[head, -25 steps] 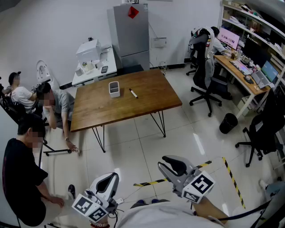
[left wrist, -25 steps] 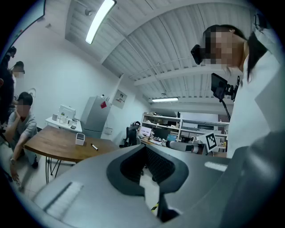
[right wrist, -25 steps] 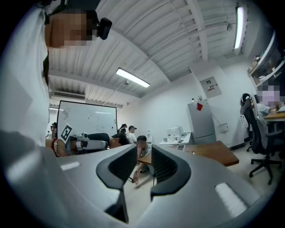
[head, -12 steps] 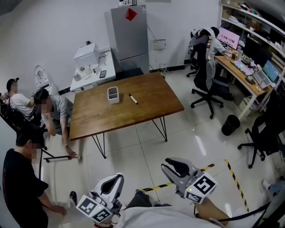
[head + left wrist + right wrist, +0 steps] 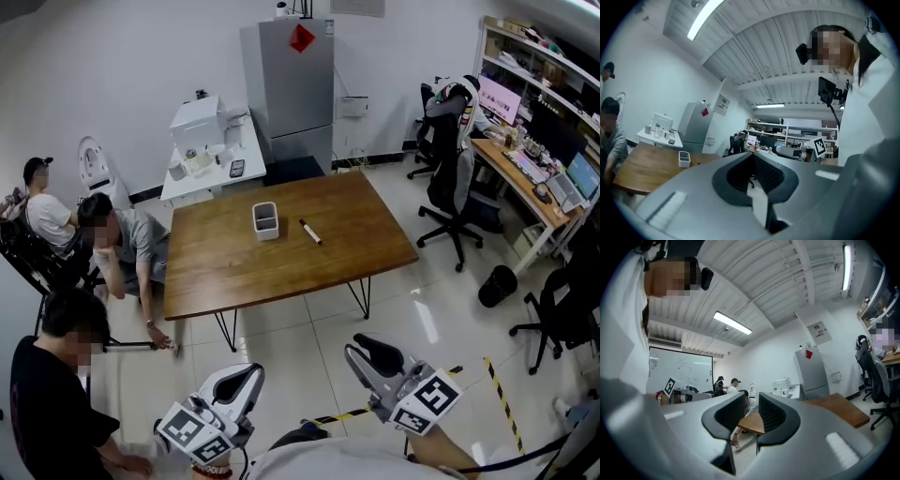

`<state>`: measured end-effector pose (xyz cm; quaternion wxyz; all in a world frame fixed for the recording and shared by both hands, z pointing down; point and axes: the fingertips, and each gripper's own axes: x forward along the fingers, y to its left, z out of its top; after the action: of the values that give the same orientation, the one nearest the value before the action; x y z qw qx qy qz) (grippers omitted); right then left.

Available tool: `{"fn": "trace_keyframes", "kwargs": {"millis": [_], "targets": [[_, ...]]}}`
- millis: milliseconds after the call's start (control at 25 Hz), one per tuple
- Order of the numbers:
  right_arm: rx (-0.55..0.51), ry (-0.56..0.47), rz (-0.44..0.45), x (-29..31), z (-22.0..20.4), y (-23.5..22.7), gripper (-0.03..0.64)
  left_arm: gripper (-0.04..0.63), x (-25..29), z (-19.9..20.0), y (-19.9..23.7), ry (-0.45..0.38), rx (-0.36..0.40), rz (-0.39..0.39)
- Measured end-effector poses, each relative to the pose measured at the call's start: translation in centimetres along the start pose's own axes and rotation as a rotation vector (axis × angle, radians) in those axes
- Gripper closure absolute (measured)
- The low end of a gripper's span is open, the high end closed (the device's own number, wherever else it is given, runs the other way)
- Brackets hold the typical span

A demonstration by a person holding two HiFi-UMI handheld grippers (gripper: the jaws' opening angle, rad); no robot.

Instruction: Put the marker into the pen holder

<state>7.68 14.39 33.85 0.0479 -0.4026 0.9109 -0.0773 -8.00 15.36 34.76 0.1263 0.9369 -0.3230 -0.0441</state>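
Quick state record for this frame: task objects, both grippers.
pen holder: white rectangular pen holder upright on the brown wooden table
marker: pale slim marker lying flat on the table, right of the holder, apart from it
left gripper: jaws together, empty, away from the table
right gripper: jaws slightly apart, just been closing, nothing between them

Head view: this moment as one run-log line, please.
marker: on table | pen holder: beside it, apart | left gripper: shut, empty | right gripper: fingers just narrowed, apart, empty
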Motion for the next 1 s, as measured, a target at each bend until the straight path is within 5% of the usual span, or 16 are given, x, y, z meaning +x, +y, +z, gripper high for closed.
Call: {"fn": "trace_keyframes", "kwargs": {"millis": [240,560,1000], "targets": [[-0.016,0.038,-0.017,3.8,-1.3,0.0,0.545,0.595,0.0,-0.3,3.7,-0.001,-0.017,-0.029],[-0.019,0.074,-0.025,7.8,-2.0,-2.4,0.543,0.595,1.2,-3.3,7.6,0.008,-0.133,-0.02],[0.015,0.067,0.016,16.0,-1.0,-13.3,0.543,0.595,9.4,0.1,15.6,-0.01,-0.064,0.046]]}}
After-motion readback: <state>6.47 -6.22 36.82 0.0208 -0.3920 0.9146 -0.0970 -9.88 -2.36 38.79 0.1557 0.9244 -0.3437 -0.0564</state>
